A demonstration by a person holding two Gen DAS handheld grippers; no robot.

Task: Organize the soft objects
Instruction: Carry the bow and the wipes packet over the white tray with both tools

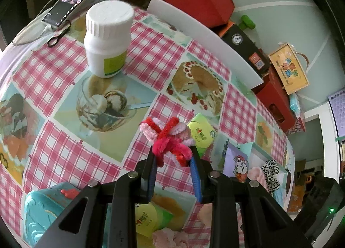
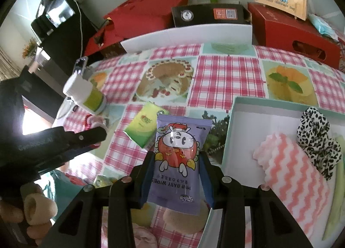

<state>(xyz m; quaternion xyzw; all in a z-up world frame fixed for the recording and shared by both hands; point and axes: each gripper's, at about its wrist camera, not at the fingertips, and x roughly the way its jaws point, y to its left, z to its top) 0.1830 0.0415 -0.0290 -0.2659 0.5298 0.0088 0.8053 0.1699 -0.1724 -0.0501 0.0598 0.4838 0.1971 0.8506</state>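
Observation:
My left gripper (image 1: pixel 172 155) is shut on a red and pink pipe-cleaner flower (image 1: pixel 168 140) and holds it above the tablecloth. My right gripper (image 2: pixel 177 157) is shut on a purple pack of baby wipes (image 2: pixel 179 157), just left of a pale green open box (image 2: pixel 228 140). The box holds a pink zigzag cloth (image 2: pixel 295 174) and a leopard-print scrunchie (image 2: pixel 317 140). A green tissue pack (image 2: pixel 144 127) lies on the table ahead; it also shows in the left wrist view (image 1: pixel 202 135). The left gripper appears in the right wrist view (image 2: pixel 94 138).
A white bottle (image 1: pixel 107 38) stands on the checked tablecloth, with scissors (image 1: pixel 59 34) and a phone (image 1: pixel 73 0) beyond it. Red boxes (image 2: pixel 291 32), a black box (image 2: pixel 209 14) and a white board (image 2: pixel 185 34) line the far edge. A teal container (image 1: pixel 43 211) sits near left.

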